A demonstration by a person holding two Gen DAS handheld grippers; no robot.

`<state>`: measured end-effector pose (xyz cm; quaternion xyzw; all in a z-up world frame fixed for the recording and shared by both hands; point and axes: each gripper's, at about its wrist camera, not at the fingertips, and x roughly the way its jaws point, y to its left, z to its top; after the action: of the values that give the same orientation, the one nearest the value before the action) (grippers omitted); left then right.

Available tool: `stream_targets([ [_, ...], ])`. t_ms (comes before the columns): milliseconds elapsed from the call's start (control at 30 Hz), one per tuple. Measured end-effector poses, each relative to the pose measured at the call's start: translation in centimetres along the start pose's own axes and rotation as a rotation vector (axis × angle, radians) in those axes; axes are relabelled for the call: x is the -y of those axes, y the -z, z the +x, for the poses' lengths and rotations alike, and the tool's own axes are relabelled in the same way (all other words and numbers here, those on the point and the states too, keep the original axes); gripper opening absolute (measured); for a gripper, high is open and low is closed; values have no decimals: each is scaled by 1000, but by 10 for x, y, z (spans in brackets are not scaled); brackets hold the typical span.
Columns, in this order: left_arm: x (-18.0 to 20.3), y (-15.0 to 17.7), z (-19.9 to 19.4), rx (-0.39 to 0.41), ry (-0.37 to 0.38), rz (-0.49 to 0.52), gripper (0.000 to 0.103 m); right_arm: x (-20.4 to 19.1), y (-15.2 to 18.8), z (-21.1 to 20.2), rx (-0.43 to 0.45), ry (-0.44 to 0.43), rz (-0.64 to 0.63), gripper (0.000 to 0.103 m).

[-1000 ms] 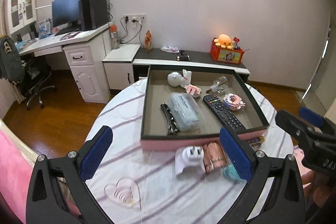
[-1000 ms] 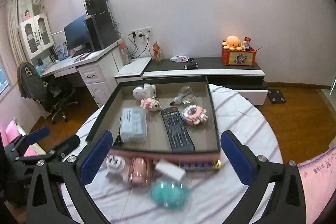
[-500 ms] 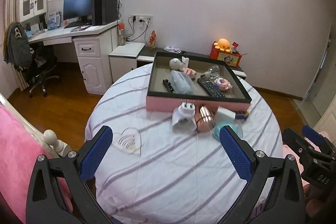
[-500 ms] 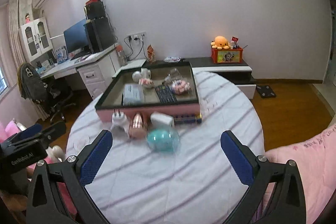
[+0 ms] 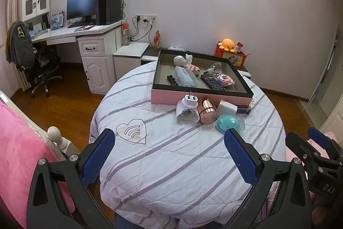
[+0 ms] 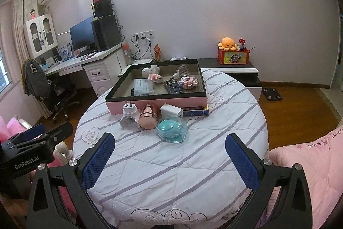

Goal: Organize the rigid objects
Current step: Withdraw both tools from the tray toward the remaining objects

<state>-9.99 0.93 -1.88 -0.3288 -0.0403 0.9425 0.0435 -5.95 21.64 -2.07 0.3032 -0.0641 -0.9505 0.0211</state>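
- Five loose items lie on the round bench [image 6: 193, 164], just in front of the pink-sided tray [image 6: 157, 102]: a white plug adapter [image 6: 129, 116] with its prongs up, a rose-gold cylinder [image 6: 148, 116] touching it, a white cube charger [image 6: 171, 111], a dark blue box [image 6: 194, 111] against the tray wall, and a clear heart-shaped case with a teal object inside [image 6: 171, 129], nearest the cameras.
- Inside the tray: a black remote control [image 6: 173, 87], a clear plastic box [image 6: 143, 87], a pink round trinket [image 6: 188, 83], a white figurine [image 6: 149, 72], a small pink-and-white block toy [image 6: 156, 77], a clear glass piece [image 6: 182, 71] and, at the left wall, a black strip [image 5: 172, 79].
- Left gripper [image 5: 169, 156]: blue-padded fingers [image 5: 97, 156] spread wide, holding nothing, raised over the near left edge of the bench, well apart from the items.
- Right gripper [image 6: 170, 161]: fingers [image 6: 241, 161] likewise spread wide and empty, over the near edge of the bench.
- Bench cover: a white quilted cloth [image 5: 182, 153] with grey stripes and a stitched heart [image 5: 131, 131] at left.
- Surroundings: a white desk [image 5: 85, 40] with a monitor [image 5: 82, 3] and an office chair [image 5: 36, 61] at left; a low cabinet [image 6: 231, 67] behind the bench bearing an orange plush octopus [image 6: 228, 43] on a red box [image 6: 233, 57]; pink bedding [image 6: 310, 164] at right.
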Motion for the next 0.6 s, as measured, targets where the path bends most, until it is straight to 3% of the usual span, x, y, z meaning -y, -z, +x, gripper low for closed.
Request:
stream_targets([
  [267, 2, 2, 22, -32, -6, 10, 103, 1, 1, 15, -35, 14, -1, 103],
  [600, 2, -12, 95, -102, -49, 30, 103, 15, 3, 84, -149, 55, -5, 103],
])
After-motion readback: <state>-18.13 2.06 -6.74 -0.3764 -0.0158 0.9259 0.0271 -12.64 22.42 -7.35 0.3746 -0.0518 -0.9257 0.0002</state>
